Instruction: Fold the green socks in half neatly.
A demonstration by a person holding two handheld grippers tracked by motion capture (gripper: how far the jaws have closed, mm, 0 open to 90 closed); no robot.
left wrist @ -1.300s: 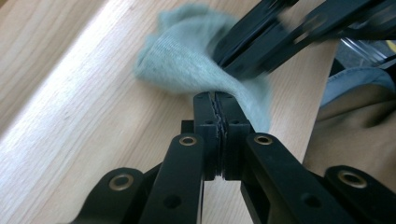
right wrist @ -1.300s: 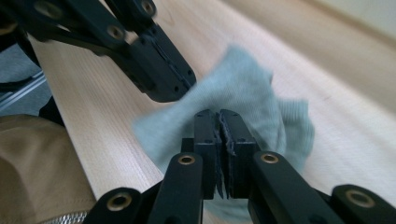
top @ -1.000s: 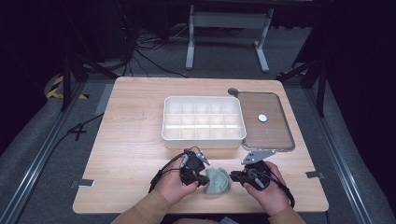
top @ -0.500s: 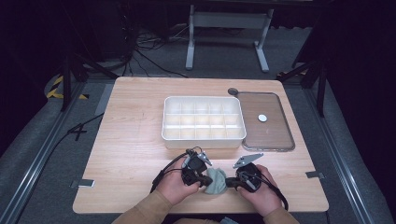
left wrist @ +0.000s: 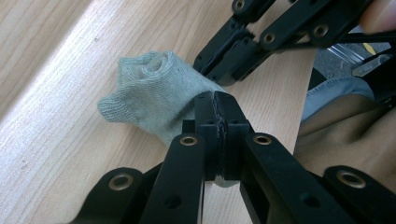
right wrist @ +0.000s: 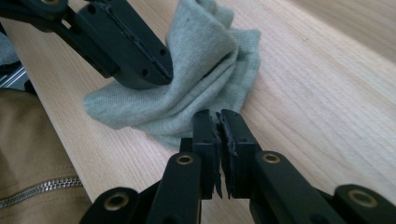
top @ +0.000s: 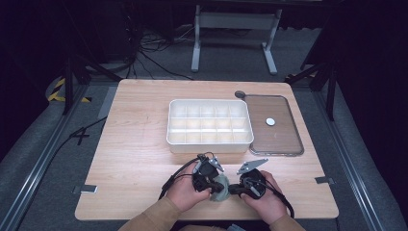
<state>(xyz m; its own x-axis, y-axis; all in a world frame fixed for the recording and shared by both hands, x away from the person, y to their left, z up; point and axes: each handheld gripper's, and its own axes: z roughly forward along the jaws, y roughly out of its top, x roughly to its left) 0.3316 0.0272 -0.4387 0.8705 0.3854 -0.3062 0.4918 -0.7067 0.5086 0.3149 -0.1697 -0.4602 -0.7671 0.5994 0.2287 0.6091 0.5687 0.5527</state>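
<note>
A small grey-green sock lies crumpled near the table's front edge, between the person's two hands. My left gripper is shut on its near fold; in the left gripper view the jaws meet with the sock bunched around the tips. From the right, my right gripper is shut on the sock's lower edge, jaws pressed together. Each gripper view shows the other gripper close by: the right gripper and the left gripper.
A white compartment box stands at mid-table, just beyond the hands. To its right lies a brown flat lid with a small white disc on it. The table's front edge runs right under the wrists.
The right hand has slid left toward the sock and its gripper has met the cloth. The left hand has stayed put, still holding the sock.
</note>
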